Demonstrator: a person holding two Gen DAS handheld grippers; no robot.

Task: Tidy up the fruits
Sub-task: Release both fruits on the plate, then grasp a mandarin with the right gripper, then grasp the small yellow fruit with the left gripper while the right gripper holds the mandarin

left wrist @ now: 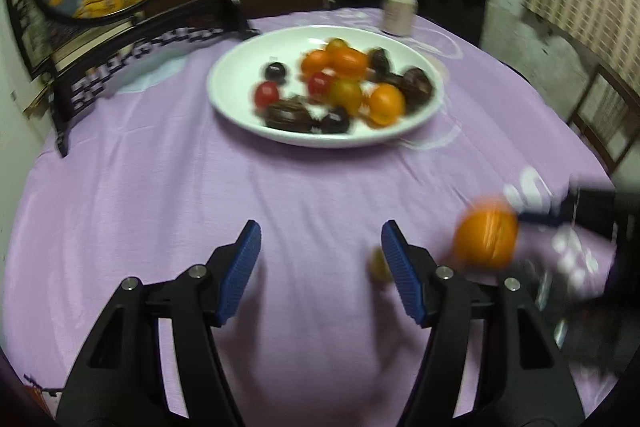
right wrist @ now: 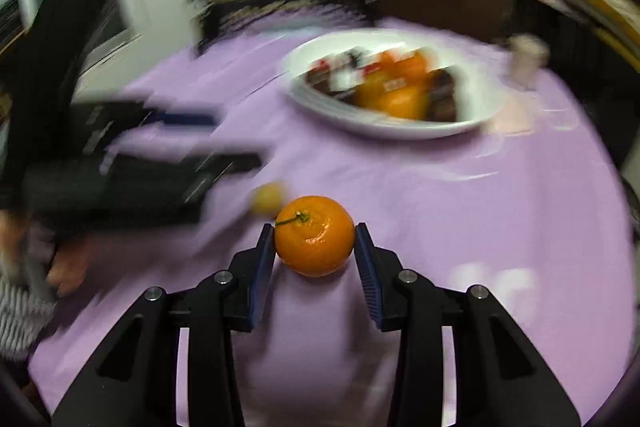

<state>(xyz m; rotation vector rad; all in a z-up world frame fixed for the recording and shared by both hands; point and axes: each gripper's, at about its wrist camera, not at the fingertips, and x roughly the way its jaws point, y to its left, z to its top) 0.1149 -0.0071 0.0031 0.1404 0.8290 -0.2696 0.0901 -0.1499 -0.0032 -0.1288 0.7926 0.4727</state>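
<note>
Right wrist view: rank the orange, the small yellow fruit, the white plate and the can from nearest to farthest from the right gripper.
1. Orange, gripped between the jaws.
2. Small yellow fruit, just beyond, left.
3. White plate, mid-table.
4. Can, far right, behind the plate.

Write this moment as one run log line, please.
right gripper: shut on orange | left gripper: open, empty | plate: holds fruits

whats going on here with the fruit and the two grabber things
A person is sorting fruit on a purple-clothed table with two hand-held grippers. The right gripper is clamped on an orange. The left gripper is open and empty beside a small yellow fruit. A white plate farther back already holds mixed fruit.
</note>
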